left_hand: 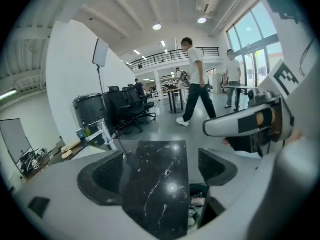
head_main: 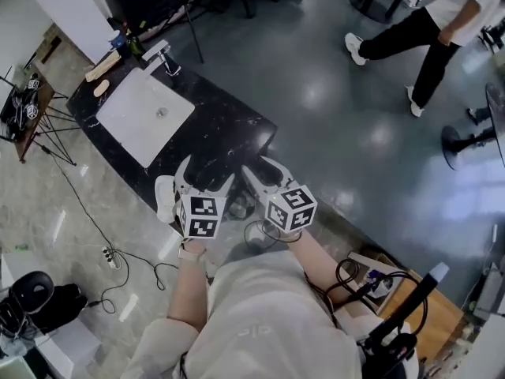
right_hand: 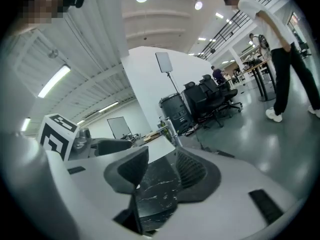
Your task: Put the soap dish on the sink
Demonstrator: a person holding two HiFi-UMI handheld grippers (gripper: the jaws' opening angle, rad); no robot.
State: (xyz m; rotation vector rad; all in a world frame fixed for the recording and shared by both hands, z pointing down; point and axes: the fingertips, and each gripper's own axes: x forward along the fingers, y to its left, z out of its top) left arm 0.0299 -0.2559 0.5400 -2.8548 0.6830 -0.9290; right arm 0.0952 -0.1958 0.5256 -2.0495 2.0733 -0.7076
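Observation:
A black marble counter (head_main: 225, 129) holds a white sink basin (head_main: 130, 125) with a chrome faucet (head_main: 160, 57) behind it. Two pale wooden pieces lie at the counter's far left end, a long one (head_main: 103, 67) and a small oval one (head_main: 101, 89); I cannot tell which is the soap dish. They also show in the left gripper view as a wooden piece (left_hand: 70, 147). My left gripper (head_main: 196, 178) (left_hand: 160, 173) hangs open over the counter's near end, holding nothing. Beside it my right gripper (head_main: 264, 172) (right_hand: 161, 170) is open and empty too.
Bottles (head_main: 129, 41) stand by the faucet. A tripod stand (head_main: 47, 129) is left of the counter, and a power strip with cable (head_main: 110, 257) lies on the floor. A person (head_main: 430, 22) walks at the far right. A box of cables (head_main: 377, 279) sits at my right.

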